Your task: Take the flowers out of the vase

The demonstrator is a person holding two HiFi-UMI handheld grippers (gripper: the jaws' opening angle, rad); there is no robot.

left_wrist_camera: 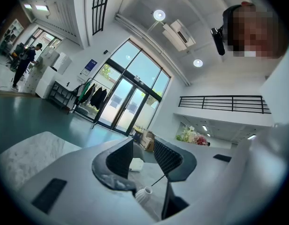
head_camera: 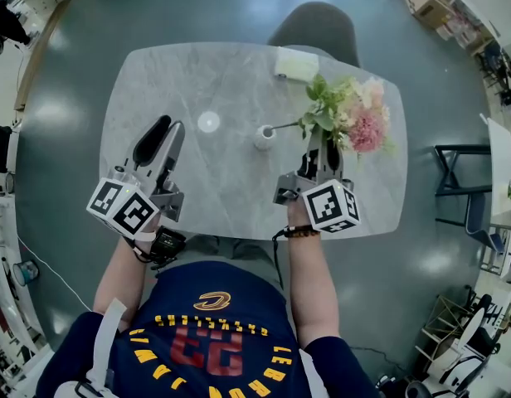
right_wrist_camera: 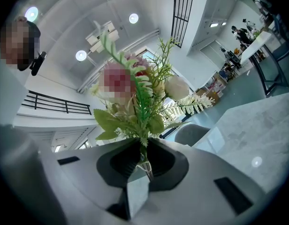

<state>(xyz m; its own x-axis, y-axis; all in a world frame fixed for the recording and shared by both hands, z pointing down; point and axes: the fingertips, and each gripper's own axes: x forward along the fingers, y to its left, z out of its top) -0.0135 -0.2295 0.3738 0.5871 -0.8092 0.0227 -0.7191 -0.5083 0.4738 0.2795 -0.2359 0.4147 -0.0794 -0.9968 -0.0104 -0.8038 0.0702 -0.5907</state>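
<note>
A small white ribbed vase [head_camera: 265, 136] stands near the middle of the marble table [head_camera: 156, 81]. The bouquet [head_camera: 352, 113] of pink and cream flowers with green leaves hangs tilted to the vase's right. One thin stem [head_camera: 285, 126] still reaches back to the vase mouth. My right gripper [head_camera: 321, 157] is shut on the stems below the leaves; in the right gripper view the stems [right_wrist_camera: 145, 164] are pinched between the jaws of the gripper [right_wrist_camera: 143, 153]. My left gripper [head_camera: 163, 136] hovers left of the vase, open and empty. Its own view shows the gripper [left_wrist_camera: 143, 156] above the vase [left_wrist_camera: 143, 194].
A folded white cloth [head_camera: 297, 63] lies at the table's far edge, in front of a grey chair [head_camera: 315, 21]. A black metal frame [head_camera: 459, 177] stands on the floor to the right. A ceiling light reflects on the tabletop [head_camera: 208, 121].
</note>
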